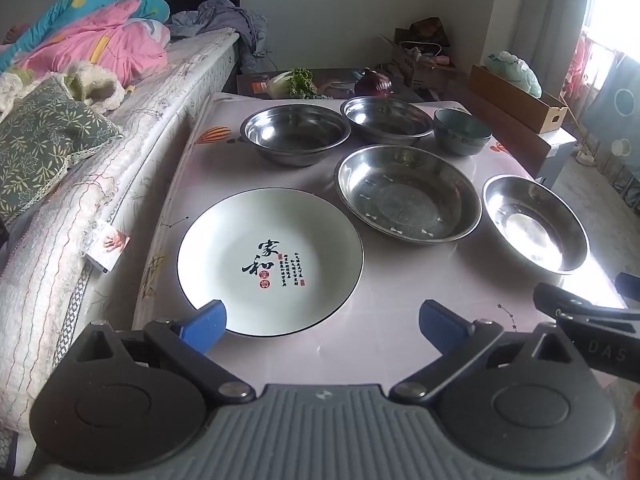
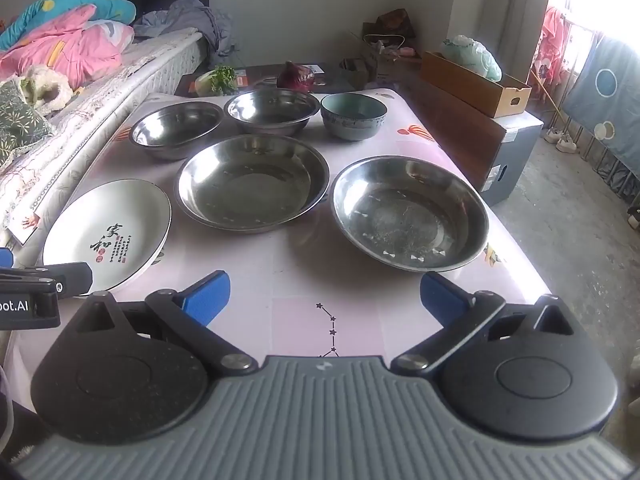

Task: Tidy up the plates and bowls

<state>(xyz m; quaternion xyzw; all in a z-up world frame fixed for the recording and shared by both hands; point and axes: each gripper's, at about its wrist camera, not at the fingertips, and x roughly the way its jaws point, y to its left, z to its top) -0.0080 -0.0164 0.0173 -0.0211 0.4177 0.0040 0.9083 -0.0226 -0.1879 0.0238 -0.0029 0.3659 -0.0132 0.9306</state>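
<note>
A white ceramic plate (image 1: pixel 270 264) with black characters lies at the table's near left; it also shows in the right wrist view (image 2: pixel 110 236). Two shallow steel plates (image 2: pixel 253 184) (image 2: pixel 410 213) lie in the middle and right. Two steel bowls (image 2: pixel 176 129) (image 2: pixel 273 111) and a teal ceramic bowl (image 2: pixel 353 116) stand in the back row. My left gripper (image 1: pixel 322 322) is open and empty, just short of the white plate's near rim. My right gripper (image 2: pixel 325 295) is open and empty, above the table in front of the right steel plate.
The table (image 2: pixel 304 312) has a pink patterned cloth. A bed with bedding (image 1: pixel 92 128) runs along its left side. Vegetables (image 1: pixel 296 82) lie beyond the far edge. A cardboard box (image 2: pixel 476 84) on a cabinet stands to the right, with bare floor (image 2: pixel 580 240) beside it.
</note>
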